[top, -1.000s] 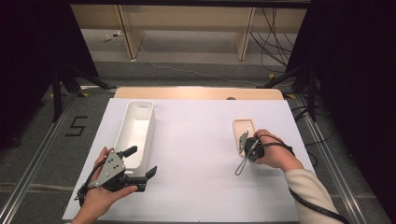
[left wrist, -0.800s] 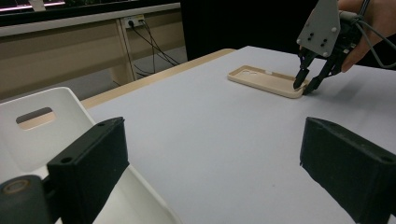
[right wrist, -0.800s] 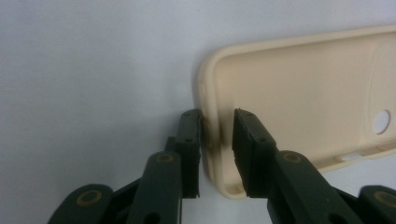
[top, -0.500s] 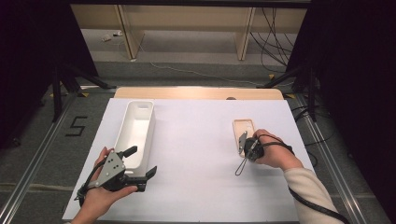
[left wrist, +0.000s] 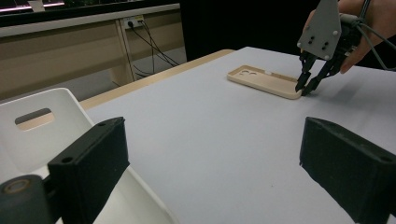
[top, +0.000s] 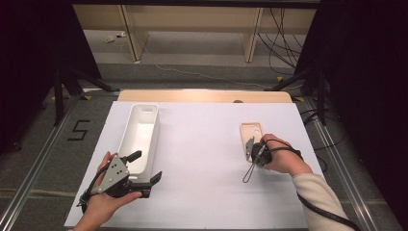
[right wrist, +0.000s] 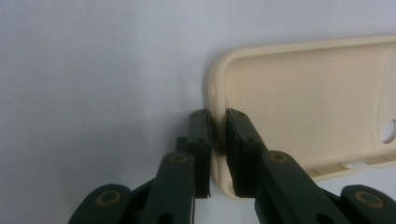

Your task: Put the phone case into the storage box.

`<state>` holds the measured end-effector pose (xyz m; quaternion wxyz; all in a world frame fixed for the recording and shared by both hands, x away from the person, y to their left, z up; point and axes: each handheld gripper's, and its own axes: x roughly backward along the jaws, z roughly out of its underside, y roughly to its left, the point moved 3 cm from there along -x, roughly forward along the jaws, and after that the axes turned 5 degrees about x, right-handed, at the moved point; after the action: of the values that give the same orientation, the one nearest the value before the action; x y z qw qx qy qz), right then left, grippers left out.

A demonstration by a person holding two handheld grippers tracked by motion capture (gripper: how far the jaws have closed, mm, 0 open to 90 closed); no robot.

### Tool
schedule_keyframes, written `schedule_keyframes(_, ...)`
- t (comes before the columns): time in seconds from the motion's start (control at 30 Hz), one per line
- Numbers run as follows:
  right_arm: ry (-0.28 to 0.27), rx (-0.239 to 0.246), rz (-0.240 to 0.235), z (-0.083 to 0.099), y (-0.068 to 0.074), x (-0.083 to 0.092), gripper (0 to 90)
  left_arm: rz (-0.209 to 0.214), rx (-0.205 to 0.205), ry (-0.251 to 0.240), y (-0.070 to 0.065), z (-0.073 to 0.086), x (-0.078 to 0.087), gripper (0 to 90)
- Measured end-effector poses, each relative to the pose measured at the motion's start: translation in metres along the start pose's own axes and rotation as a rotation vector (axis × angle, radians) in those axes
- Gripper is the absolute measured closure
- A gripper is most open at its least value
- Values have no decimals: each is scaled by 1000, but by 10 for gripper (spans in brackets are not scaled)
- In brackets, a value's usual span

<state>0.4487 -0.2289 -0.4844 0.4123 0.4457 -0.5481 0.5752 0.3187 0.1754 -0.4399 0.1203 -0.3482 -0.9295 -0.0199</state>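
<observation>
White table (top: pixel 207 159) under dim light, a wooden bench and cables on the floor behind. Near its right edge lies the beige phone case (top: pixel 251 132), hollow side up. The right gripper (top: pixel 250 149) has its jaws nearly together, pinching the case's near rim wall, one pad inside, one outside. Its jaws have just been closing on that rim. To lift well, I judge the pinch should stay square on the wall and rise straight, since the soft rim could flex and slip out. The left gripper (top: pixel 144 168) waits wide open and holds nothing, beside the near end of the white bin (top: pixel 139 132). Against the earlier high view, both hands and the case sit where they were
</observation>
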Motion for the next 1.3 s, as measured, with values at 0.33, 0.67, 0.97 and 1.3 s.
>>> schedule_keyframes(0.33,-2,7,5,0,1,0,826,0,0,-1,0,0,0,75)
schedule_keyframes(0.67,-1,21,21,-1,1,0,849,0,1,-1,0,0,0,75)
schedule_keyframes(0.97,-2,26,45,1,1,0,861,1,1,-1,0,0,0,75)
schedule_keyframes(1.3,-35,20,68,0,0,8,877,1,4,-4,0,0,0,77)
